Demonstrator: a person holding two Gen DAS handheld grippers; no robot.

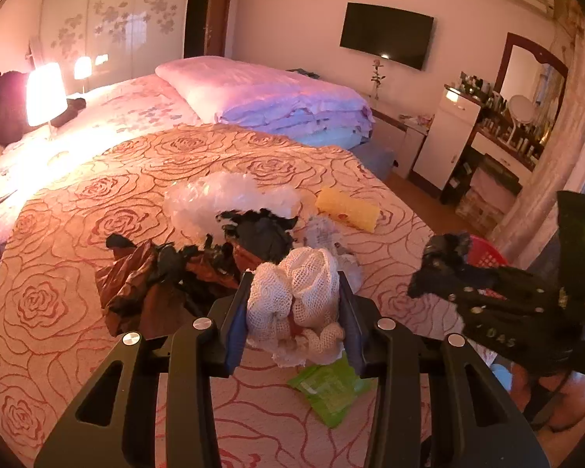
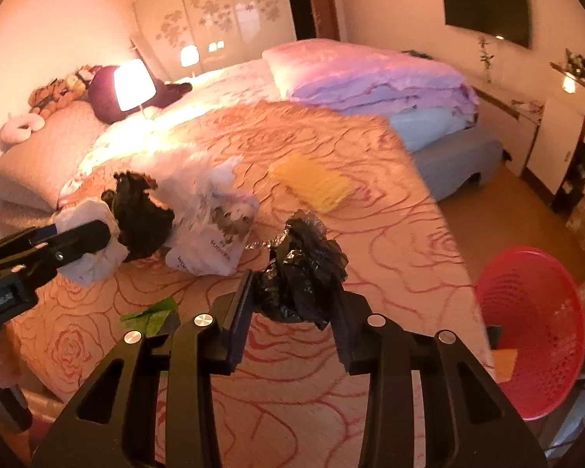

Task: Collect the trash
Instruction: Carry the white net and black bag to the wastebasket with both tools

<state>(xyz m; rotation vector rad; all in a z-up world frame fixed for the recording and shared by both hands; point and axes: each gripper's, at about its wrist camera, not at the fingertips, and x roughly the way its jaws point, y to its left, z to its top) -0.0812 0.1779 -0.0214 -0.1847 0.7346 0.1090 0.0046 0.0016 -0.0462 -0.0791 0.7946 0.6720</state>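
Observation:
My left gripper is shut on a wad of white mesh netting, held just above the rose-patterned bedspread. My right gripper is shut on a crumpled black plastic bag; in the left wrist view it hovers at the right over the bed's edge. Loose trash lies on the bed: clear plastic wrap, a yellow pack, torn black bags, a brown bag, a green wrapper and a white printed bag. A red mesh basket stands on the floor to the right.
Folded pink and blue quilts lie on the far side of the bed. A lit lamp and plush toys are at the left. A white cabinet and a dresser with a mirror line the right wall, with wooden floor between them and the bed.

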